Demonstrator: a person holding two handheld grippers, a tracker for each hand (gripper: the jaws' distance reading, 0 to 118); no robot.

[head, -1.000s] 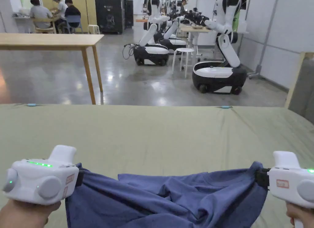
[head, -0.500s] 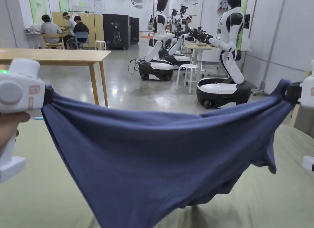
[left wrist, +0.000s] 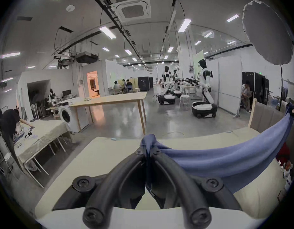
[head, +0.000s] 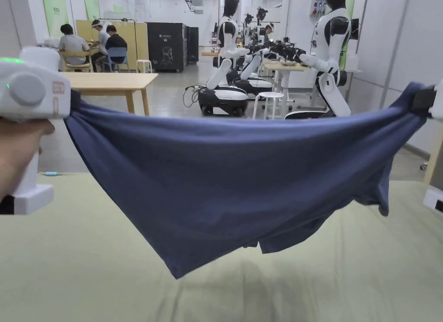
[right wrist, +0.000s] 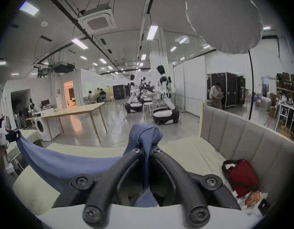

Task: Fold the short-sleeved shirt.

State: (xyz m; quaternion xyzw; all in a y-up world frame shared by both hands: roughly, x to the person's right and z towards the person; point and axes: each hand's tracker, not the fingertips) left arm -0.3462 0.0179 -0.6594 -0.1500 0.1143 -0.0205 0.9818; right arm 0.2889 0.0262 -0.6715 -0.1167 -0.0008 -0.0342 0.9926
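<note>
Shirt stretched midair, both claws pinching it, green bed below, robots behind.

Robotics lab, humanoid robots, worktables

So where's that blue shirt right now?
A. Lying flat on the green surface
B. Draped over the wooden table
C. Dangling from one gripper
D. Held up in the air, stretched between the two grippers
D: the blue shirt hangs clear of the green surface, one end pinched by the left gripper, the other by the right gripper.
</note>
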